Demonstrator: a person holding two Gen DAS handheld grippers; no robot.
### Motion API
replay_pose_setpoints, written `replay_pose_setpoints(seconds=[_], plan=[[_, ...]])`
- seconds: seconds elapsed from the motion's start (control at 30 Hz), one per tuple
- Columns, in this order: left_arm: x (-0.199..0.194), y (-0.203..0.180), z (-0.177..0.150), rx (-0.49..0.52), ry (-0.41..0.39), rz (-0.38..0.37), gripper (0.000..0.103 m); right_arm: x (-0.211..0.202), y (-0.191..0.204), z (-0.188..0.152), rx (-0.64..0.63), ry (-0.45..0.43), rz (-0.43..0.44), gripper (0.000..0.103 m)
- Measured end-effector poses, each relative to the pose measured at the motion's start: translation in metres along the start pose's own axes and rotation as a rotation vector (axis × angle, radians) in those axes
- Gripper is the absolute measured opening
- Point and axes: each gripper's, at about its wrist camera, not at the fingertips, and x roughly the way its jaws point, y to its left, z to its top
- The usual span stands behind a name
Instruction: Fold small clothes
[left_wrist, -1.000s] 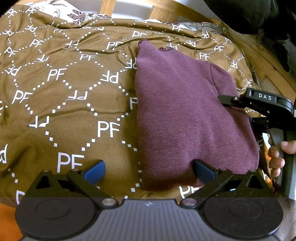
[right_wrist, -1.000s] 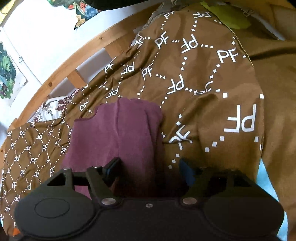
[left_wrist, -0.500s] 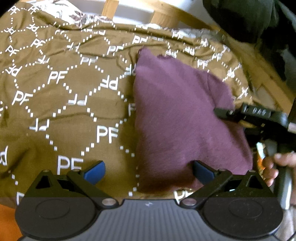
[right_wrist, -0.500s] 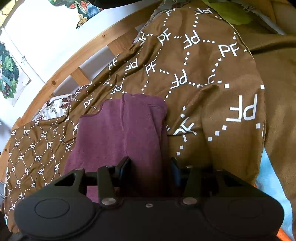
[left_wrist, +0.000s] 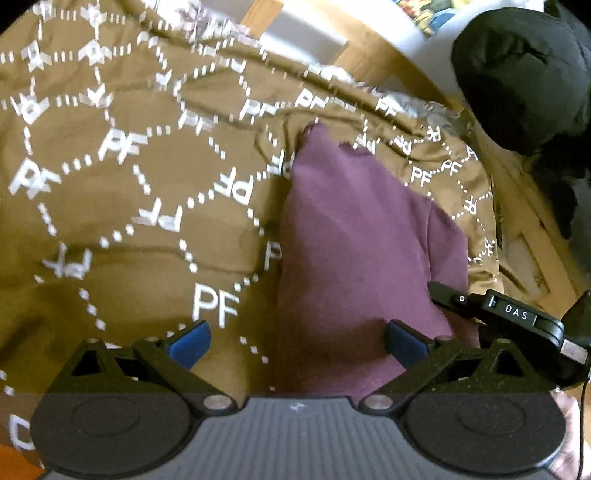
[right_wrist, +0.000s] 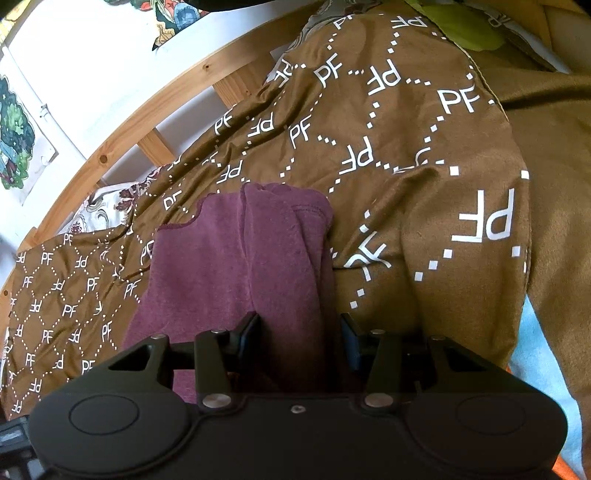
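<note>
Brown patterned bedding (right_wrist: 424, 155) is carrying a folded maroon garment (right_wrist: 236, 266); the right gripper (right_wrist: 299, 332) is clamping the garment's near edge, while the left gripper (left_wrist: 295, 343) is hovering spread wide over it.

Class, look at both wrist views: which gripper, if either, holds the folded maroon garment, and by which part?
The right gripper is shut on the folded maroon knit garment, pinching its near right-hand edge. The left gripper is open and holds nothing.
</note>
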Motion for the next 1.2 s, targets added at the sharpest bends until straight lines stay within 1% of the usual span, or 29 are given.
replay_pose_setpoints(seconds=[0.07,0.27,0.47,0.63,0.8,0.87,0.9,0.93,0.97,1.03,1.07,1.13,1.2], plan=[[0.003,0.003,0.000,-0.023,0.013,-0.018,0.102,0.000,0.000,0.000,0.002,0.000,0.001,0.049],[0.005,0.001,-0.001,-0.007,0.025,-0.013,0.102,0.001,0.000,0.000,0.004,-0.001,0.000,0.049],[0.005,-0.001,-0.003,0.005,0.038,-0.029,0.101,0.001,-0.001,0.000,0.011,-0.001,0.005,0.049],[0.006,-0.003,-0.005,0.020,0.052,-0.052,0.093,0.001,-0.001,-0.001,0.011,-0.002,0.004,0.049],[0.009,-0.001,-0.006,-0.007,0.076,-0.084,0.089,0.001,-0.001,-0.001,0.011,-0.003,0.004,0.049],[0.010,-0.002,-0.006,-0.008,0.088,-0.103,0.082,0.001,-0.001,-0.001,0.010,-0.004,0.004,0.049],[0.010,-0.002,-0.006,-0.013,0.095,-0.122,0.072,0.000,-0.001,-0.001,0.007,-0.007,0.004,0.049],[0.010,-0.001,-0.007,-0.025,0.100,-0.132,0.070,0.000,0.001,-0.001,0.000,-0.009,0.006,0.049],[0.009,-0.002,-0.007,-0.027,0.095,-0.126,0.069,-0.001,0.002,-0.002,-0.013,-0.012,0.007,0.046],[0.006,-0.003,-0.007,-0.021,0.083,-0.112,0.059,-0.003,0.008,-0.002,-0.053,-0.023,0.004,0.042],[0.004,-0.004,-0.007,-0.016,0.073,-0.109,0.056,-0.004,0.012,-0.003,-0.075,-0.028,-0.001,0.040],[-0.003,-0.012,-0.008,0.028,0.042,-0.095,0.048,-0.006,0.020,-0.004,-0.130,-0.046,-0.016,0.035],[-0.012,-0.023,-0.009,0.100,0.000,-0.067,0.045,-0.010,0.031,-0.007,-0.204,-0.080,-0.029,0.030]])
